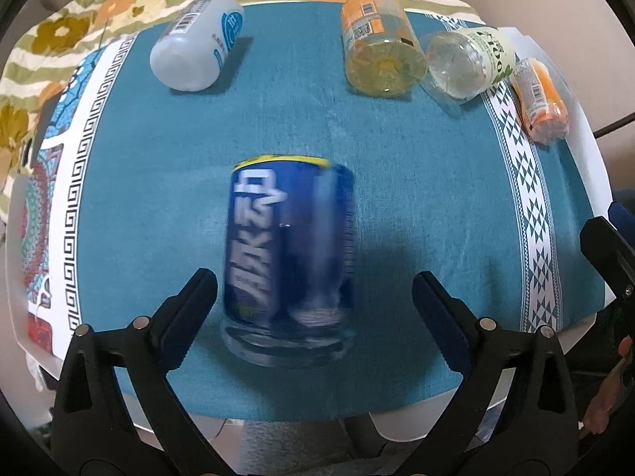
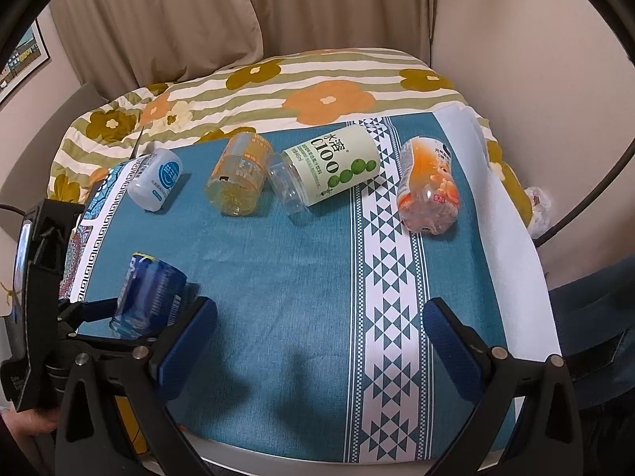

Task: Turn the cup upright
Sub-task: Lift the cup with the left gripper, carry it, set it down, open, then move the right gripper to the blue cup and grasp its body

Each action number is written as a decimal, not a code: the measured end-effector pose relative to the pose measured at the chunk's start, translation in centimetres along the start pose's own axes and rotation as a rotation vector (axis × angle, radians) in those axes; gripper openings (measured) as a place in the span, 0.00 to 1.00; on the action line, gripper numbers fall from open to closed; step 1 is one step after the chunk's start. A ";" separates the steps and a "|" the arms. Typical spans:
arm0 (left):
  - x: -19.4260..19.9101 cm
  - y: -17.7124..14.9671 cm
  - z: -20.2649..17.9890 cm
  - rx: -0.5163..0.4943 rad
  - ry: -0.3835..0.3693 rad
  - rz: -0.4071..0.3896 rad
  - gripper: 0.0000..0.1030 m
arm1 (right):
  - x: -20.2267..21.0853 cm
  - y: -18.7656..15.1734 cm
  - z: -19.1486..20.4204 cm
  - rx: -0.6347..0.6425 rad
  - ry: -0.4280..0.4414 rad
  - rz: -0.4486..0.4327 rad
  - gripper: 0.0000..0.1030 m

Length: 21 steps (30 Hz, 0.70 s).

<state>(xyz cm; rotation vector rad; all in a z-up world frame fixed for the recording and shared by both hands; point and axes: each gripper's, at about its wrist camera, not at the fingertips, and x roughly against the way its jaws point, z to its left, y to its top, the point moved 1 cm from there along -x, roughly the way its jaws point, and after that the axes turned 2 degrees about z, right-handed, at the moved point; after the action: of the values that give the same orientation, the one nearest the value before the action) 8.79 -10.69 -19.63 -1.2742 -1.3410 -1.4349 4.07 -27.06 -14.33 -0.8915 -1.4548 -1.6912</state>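
Observation:
A blue-labelled clear cup (image 1: 287, 258) with white lettering and a yellow band at its far end lies on the teal cloth (image 1: 416, 206), its clear thick base toward me. It looks blurred. My left gripper (image 1: 315, 301) is open, with a finger on each side of the cup's near end and a gap on both sides. The same cup (image 2: 152, 293) shows at the left of the right wrist view, between the left gripper's fingers. My right gripper (image 2: 319, 335) is open and empty above the cloth, to the right of the cup.
Several other bottle-cut cups lie on their sides at the back: a white-blue one (image 1: 196, 41), a yellow-orange one (image 1: 381, 45), a green-labelled clear one (image 1: 470, 61), and an orange one (image 1: 539, 99) near the right edge. A floral blanket (image 2: 317, 83) lies behind the table.

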 end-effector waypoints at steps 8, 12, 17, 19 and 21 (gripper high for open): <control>2.6 -0.6 1.0 0.036 -0.001 -0.053 1.00 | 0.9 0.7 0.4 0.036 0.024 -0.014 1.00; 3.9 -1.3 2.0 0.056 -0.020 -0.085 1.00 | 1.6 1.0 1.1 0.069 0.039 -0.023 1.00; 6.1 -1.9 3.7 0.079 -0.036 -0.119 1.00 | 2.1 1.6 2.1 0.087 0.051 -0.024 1.00; 7.1 -2.1 4.8 0.089 -0.040 -0.131 1.00 | 2.3 2.1 2.4 0.080 0.060 -0.014 1.00; 8.4 -2.4 6.2 0.090 -0.032 -0.149 1.00 | 2.5 2.9 2.9 0.069 0.091 0.009 1.00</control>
<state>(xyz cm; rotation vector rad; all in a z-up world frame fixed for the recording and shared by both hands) 5.78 -3.54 -12.32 -1.1638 -1.5322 -1.4422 5.43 -24.66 -10.40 -0.7728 -1.4369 -1.6429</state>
